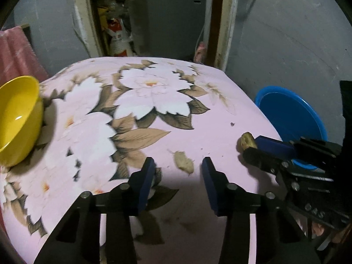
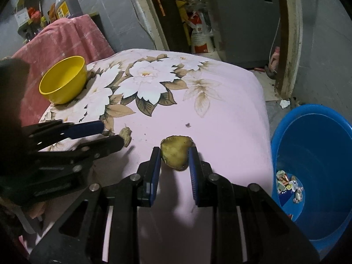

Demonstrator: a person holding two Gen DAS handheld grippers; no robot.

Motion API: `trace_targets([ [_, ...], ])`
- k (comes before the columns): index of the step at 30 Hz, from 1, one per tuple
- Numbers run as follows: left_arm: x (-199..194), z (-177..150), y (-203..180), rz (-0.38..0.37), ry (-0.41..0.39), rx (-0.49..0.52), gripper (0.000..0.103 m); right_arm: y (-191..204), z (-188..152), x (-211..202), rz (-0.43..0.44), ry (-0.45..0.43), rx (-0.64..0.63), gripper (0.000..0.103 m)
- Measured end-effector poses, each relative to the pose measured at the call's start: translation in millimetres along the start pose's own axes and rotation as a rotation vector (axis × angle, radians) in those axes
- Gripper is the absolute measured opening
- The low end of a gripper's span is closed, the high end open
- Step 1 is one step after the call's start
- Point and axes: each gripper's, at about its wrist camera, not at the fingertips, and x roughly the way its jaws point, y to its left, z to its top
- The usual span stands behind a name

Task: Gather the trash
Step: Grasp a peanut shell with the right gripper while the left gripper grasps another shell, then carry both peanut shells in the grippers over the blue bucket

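Blurred sack lettering is unreadable; right hand-held gripper (image 2: 174, 156) clamps peel (image 2: 176, 153), left hand-held gripper (image 1: 178, 167) gapes.

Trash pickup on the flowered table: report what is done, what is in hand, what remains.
Done: wrappers already lie in the blue bucket. In hand: the right gripper is closed on a yellowish peel above the flowered cloth. Left: a smaller brown scrap lies on the cloth between the left gripper fingers, not yet gripped, plus a few crumbs. The yellow bowl looks empty.
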Motion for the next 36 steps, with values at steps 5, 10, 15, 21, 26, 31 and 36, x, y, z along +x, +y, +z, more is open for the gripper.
trace_targets([
  [5,13,6,0,-0.009,0.044,-0.026,0.02,-3,-2,-4,0.007,-0.009,0.008,0.052],
  [10,10,6,2,-0.045,0.034,-0.046,0.016,-2,-4,-8,0.015,-0.018,0.008,0.052],
  [15,-8,2,1,-0.057,-0.02,-0.059,0.015,1,-5,-18,0.027,-0.057,0.005,0.052],
  [21,-46,2,-2,-0.087,-0.176,-0.114,0.015,8,-2,-50,0.034,-0.184,-0.018,0.052],
  [26,-85,5,-14,-0.121,-0.344,-0.129,0.015,14,0,-92,0.016,-0.337,-0.054,0.052],
  [31,-125,11,-36,-0.156,-0.512,-0.115,0.015,14,-1,-135,-0.024,-0.485,-0.082,0.052],
  [36,-152,23,-60,-0.184,-0.64,-0.095,0.015,5,-2,-181,-0.072,-0.621,-0.073,0.052],
])
